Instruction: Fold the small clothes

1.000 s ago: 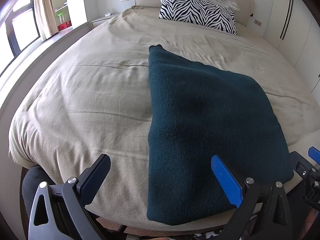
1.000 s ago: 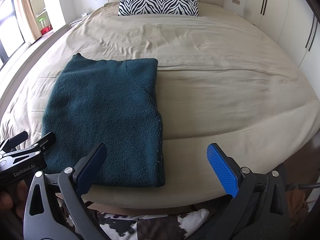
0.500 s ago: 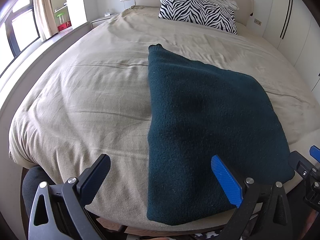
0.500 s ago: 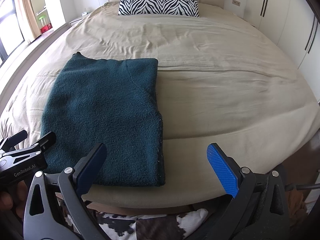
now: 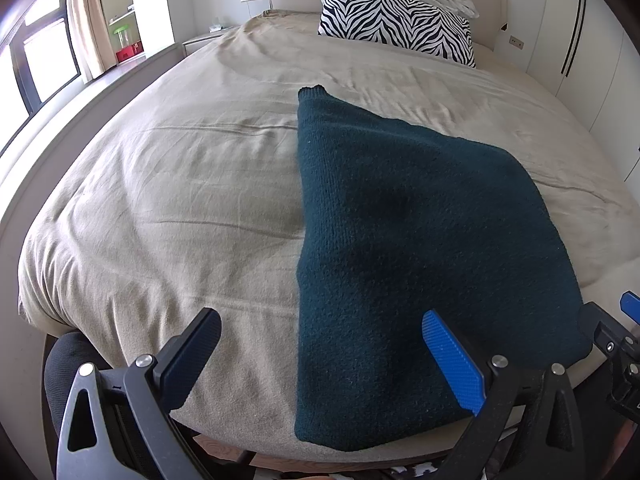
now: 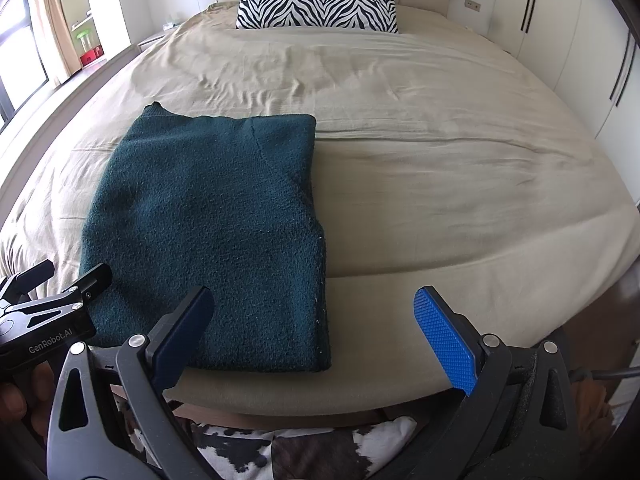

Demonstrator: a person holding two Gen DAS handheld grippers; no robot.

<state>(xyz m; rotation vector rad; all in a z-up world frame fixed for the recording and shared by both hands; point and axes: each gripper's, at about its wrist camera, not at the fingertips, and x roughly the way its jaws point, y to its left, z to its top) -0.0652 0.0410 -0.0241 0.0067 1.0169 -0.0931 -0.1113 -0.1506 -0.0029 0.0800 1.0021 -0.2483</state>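
From my left wrist, the teal sweater (image 5: 400, 240) lies flat on the bed (image 5: 180, 200), already doubled into a long rectangle whose long axis runs away from me toward the zebra pillow (image 5: 396, 28). My left gripper (image 5: 324, 360) hangs just off the near hem with its jaws spread wide and empty, the sweater's left edge falling between the 2 fingers, so this hand is set nearest the left near corner. The near hem droops over the mattress edge, and its underside is hidden (I cannot count the layers).

From my right wrist, the sweater sits ahead and to the left, its right edge between my fingers. My right gripper (image 6: 316, 332) is likewise spread wide, holding nothing, close to the right near corner. I judge the next fold brings the near hem toward the far end. The far left corner shows a small nub, too small to identify.
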